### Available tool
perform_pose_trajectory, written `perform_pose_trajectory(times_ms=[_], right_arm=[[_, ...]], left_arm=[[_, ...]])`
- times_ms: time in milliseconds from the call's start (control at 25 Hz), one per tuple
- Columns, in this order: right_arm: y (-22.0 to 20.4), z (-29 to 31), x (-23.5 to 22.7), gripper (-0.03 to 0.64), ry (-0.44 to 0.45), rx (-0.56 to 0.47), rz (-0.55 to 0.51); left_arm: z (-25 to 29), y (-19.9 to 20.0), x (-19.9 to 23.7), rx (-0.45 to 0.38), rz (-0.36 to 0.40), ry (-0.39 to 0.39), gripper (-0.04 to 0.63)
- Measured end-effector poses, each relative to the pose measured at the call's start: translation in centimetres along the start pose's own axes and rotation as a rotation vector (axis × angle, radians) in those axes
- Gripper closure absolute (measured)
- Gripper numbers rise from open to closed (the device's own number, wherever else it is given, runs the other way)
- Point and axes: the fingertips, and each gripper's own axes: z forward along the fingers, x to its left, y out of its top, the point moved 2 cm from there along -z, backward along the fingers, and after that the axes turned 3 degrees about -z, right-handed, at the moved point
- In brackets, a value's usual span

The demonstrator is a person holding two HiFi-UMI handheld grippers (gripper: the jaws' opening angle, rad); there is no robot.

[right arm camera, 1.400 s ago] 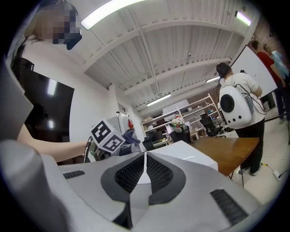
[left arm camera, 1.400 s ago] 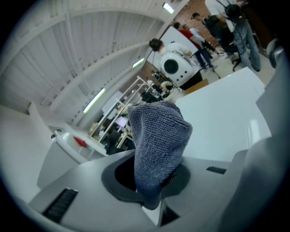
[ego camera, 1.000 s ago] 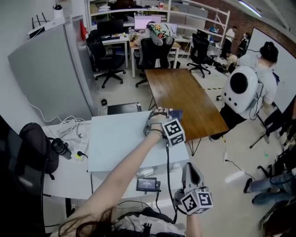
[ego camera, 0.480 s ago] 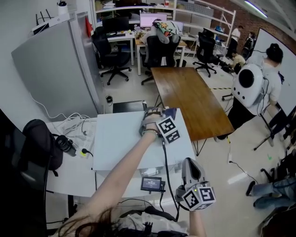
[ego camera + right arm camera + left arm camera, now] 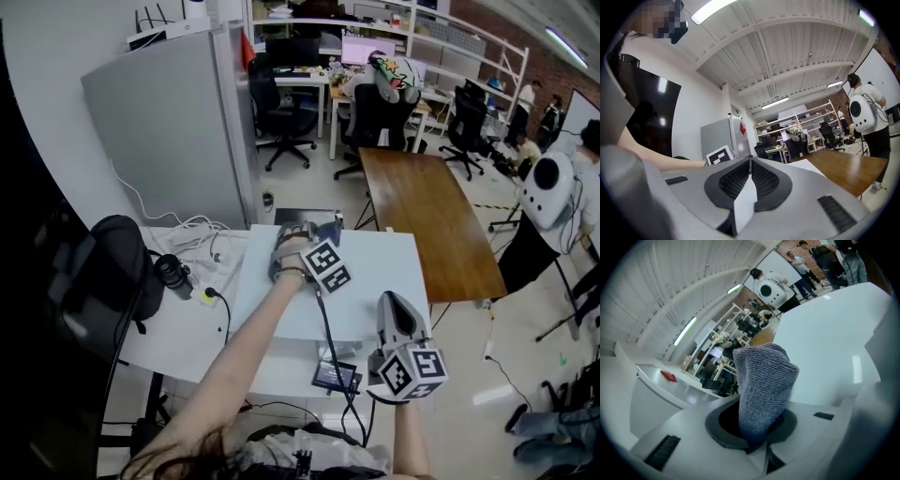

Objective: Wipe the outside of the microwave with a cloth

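Note:
The white microwave [image 5: 375, 272] stands on a white table, seen from above in the head view. My left gripper [image 5: 314, 232] reaches to the far edge of its top and is shut on a blue-grey cloth [image 5: 330, 228]. In the left gripper view the cloth [image 5: 764, 380] stands up out of the shut gripper [image 5: 761, 439] beside the microwave's white surface [image 5: 829, 343]. My right gripper [image 5: 394, 305] hovers off the microwave's front right corner, shut, with nothing in it. The right gripper view shows its jaws [image 5: 750, 161] closed together and pointing across the room.
A black bag [image 5: 103, 272], a dark bottle [image 5: 173, 277] and cables [image 5: 192, 234] lie on the table to the left. A small screen device [image 5: 336, 377] sits below the microwave's front. A grey cabinet [image 5: 169, 122] stands behind, a wooden table [image 5: 431, 220] to the right.
My left gripper has slid the cloth leftward along the microwave top's far edge, from the right back corner toward the middle. The right gripper has stayed near the front right.

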Motion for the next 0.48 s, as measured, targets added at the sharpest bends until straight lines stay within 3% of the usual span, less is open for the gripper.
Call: perform_pose_trajectory(times_ms=[240, 480], right_arm=[[-0.5, 2.7, 2.7, 0.586, 0.063, 0.016, -0.013], [-1.6, 2.9, 4.6, 0.586, 0.093, 0.027, 0.001]], left_arm=[[-1.0, -7.0, 3.2, 0.086, -0.062, 0.06, 0.545], [-2.1, -11.9, 5.6, 0.119, -0.146, 0.115, 0.545]])
